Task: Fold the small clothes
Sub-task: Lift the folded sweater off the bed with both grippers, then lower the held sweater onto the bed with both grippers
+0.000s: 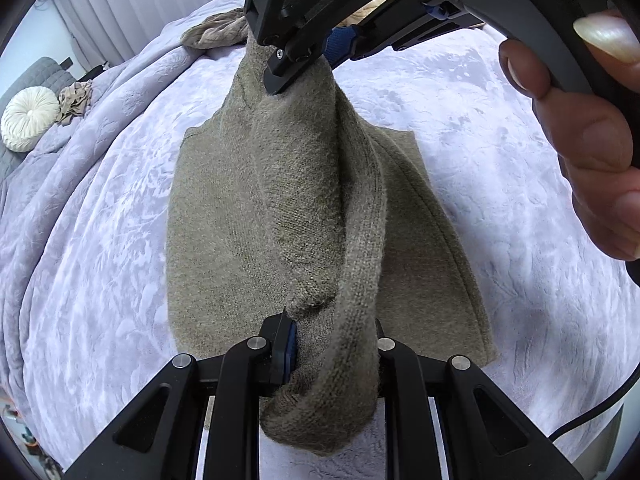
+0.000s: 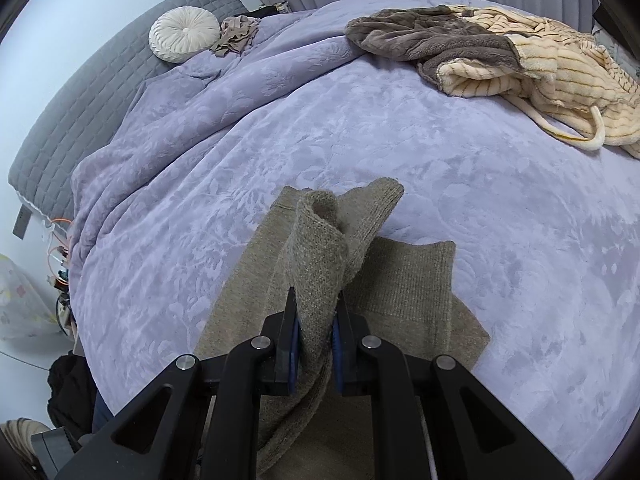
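Note:
An olive-brown knitted garment (image 1: 248, 208) lies partly flat on the lilac bedspread (image 1: 100, 220), with one edge lifted. My left gripper (image 1: 332, 344) is shut on the near end of the lifted edge. My right gripper (image 1: 296, 68) is shut on the far end, at the top of the left wrist view. In the right wrist view the right gripper (image 2: 314, 328) pinches a folded strip of the same garment (image 2: 404, 280), whose lower part lies flat beneath.
A heap of brown and cream striped fleece clothes (image 2: 500, 60) lies at the far right of the bed. A round white cushion (image 2: 184, 38) and a small beige cloth (image 2: 236, 34) sit by the grey headboard (image 2: 100, 80). The bed edge drops off at left.

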Action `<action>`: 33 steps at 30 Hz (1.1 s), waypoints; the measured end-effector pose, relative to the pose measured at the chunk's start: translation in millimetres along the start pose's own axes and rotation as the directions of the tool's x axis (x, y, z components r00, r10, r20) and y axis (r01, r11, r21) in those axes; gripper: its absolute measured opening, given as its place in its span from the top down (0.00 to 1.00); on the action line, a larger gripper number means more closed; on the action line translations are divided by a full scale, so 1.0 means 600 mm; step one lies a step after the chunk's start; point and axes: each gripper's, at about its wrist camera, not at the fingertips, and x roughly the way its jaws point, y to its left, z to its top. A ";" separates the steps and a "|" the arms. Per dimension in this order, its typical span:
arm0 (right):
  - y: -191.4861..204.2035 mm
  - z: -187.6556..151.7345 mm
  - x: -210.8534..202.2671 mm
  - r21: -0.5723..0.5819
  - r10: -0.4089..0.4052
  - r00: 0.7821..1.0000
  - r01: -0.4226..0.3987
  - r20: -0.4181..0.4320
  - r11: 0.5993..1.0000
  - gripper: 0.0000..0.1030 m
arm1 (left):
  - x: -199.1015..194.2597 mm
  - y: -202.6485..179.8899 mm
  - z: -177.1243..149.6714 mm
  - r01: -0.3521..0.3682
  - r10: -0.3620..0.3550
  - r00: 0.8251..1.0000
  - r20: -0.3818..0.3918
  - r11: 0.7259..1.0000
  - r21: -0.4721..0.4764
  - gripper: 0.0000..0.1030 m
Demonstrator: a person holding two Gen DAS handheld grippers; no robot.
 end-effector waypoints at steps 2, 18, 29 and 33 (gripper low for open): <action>-0.010 -0.006 -0.004 0.005 0.001 1.000 -0.001 0.005 1.000 0.86 | -0.001 -0.008 -0.001 0.001 -0.001 1.000 -0.001 1.000 0.009 0.80; -0.070 -0.047 -0.028 0.061 0.023 0.999 -0.026 0.048 0.998 0.86 | 0.005 -0.036 0.004 -0.009 0.010 1.000 -0.018 0.998 0.069 0.80; -0.097 -0.062 -0.014 0.092 0.040 0.998 -0.045 0.052 0.995 0.86 | 0.036 -0.060 0.016 -0.051 0.055 0.998 -0.042 0.993 0.102 0.80; -0.108 -0.068 -0.006 0.101 0.047 0.998 -0.052 0.051 0.994 0.86 | 0.048 -0.079 0.013 -0.088 0.094 0.995 -0.044 0.988 0.125 0.80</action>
